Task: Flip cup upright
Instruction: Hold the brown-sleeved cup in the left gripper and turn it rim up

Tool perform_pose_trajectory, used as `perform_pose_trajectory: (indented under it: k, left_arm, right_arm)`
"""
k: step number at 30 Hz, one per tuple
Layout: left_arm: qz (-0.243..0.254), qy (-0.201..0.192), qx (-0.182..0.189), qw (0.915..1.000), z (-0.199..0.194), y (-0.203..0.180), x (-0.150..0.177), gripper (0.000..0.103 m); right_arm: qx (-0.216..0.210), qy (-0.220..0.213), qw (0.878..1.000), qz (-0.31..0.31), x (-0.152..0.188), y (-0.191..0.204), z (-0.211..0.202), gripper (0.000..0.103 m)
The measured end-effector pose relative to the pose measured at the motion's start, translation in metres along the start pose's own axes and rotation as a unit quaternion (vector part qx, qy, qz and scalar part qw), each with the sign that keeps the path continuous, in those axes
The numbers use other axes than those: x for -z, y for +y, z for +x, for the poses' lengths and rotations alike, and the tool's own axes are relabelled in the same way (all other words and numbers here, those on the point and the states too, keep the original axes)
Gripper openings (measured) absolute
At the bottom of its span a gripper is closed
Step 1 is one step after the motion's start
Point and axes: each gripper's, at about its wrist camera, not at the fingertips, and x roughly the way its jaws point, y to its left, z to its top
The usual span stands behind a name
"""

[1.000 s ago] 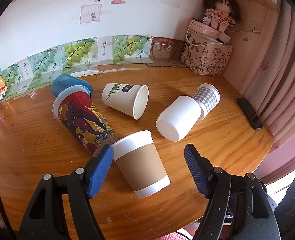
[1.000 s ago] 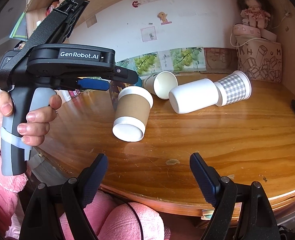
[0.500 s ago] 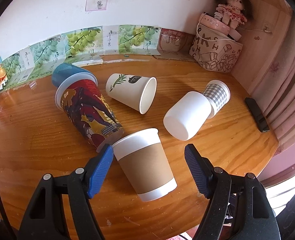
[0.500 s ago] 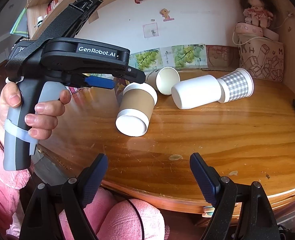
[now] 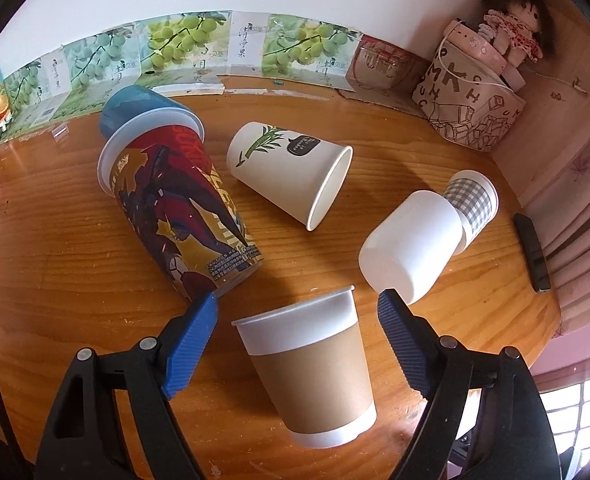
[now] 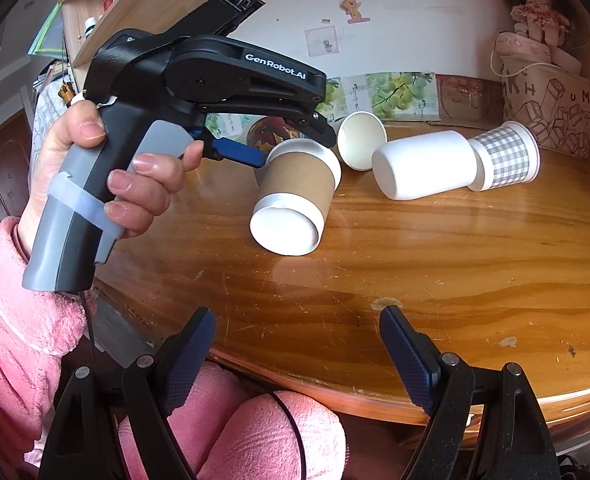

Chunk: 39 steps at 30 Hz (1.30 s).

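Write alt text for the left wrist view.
The open left gripper straddles a brown-sleeved paper cup lying on its side on a wooden table. Beyond lie a tall printed cup, a bamboo-print cup and a plain white cup.

Brown-sleeved white cup (image 5: 313, 368), grey-checked cup (image 5: 473, 204), red-and-gold printed cup (image 5: 179, 208).

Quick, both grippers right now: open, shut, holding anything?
Left gripper: open, fingers either side of the brown-sleeved cup, not clamped.
Right gripper: open, holding nothing.
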Motion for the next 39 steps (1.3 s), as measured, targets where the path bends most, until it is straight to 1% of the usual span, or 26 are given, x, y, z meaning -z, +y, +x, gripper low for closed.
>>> perform_pose_trajectory:
  k: [7,15,22,24,25,26,28,31,34,39]
  left_arm:
    - [-0.029,0.034,0.011,0.9990,0.019,0.013,-0.008,0.085]
    - [-0.059,0.049,0.028,0.9967,0.032,0.024,-0.009,0.085]
    - [-0.066,0.052,0.043,0.9955,0.035,0.024,-0.009,0.084]
    - [-0.066,0.051,0.044,0.9955,0.036,0.024,-0.009,0.081]
    - [-0.067,0.052,0.048,0.9952,0.036,0.024,-0.009,0.075]
    - [-0.068,0.054,0.053,0.9948,0.036,0.024,-0.009,0.073]
    - [-0.067,0.050,0.058,0.9948,0.035,0.024,-0.010,0.073]
    - [-0.061,0.034,0.062,0.9956,0.030,0.023,-0.009,0.060]
    - [-0.054,0.023,0.069,0.9959,0.026,0.022,-0.009,0.060]
    - [-0.052,0.019,0.075,0.9956,0.023,0.021,-0.010,0.058]
  right_arm:
    - [-0.007,0.008,1.000,-0.012,0.001,0.009,0.005,0.085]
    - [-0.016,0.013,1.000,-0.012,0.003,0.012,0.009,0.085]
    - [-0.016,0.018,1.000,-0.013,0.005,0.014,0.011,0.085]
    - [-0.016,0.017,1.000,-0.013,0.005,0.014,0.010,0.085]
    - [-0.016,0.017,1.000,-0.013,0.005,0.014,0.009,0.085]
    - [-0.016,0.017,1.000,-0.013,0.005,0.014,0.009,0.085]
    - [-0.016,0.017,1.000,-0.013,0.005,0.014,0.009,0.085]
    - [-0.015,0.018,1.000,-0.013,0.006,0.013,0.008,0.085]
    - [-0.015,0.018,1.000,-0.013,0.006,0.013,0.008,0.085]
    - [-0.015,0.017,1.000,-0.016,0.006,0.015,0.005,0.085]
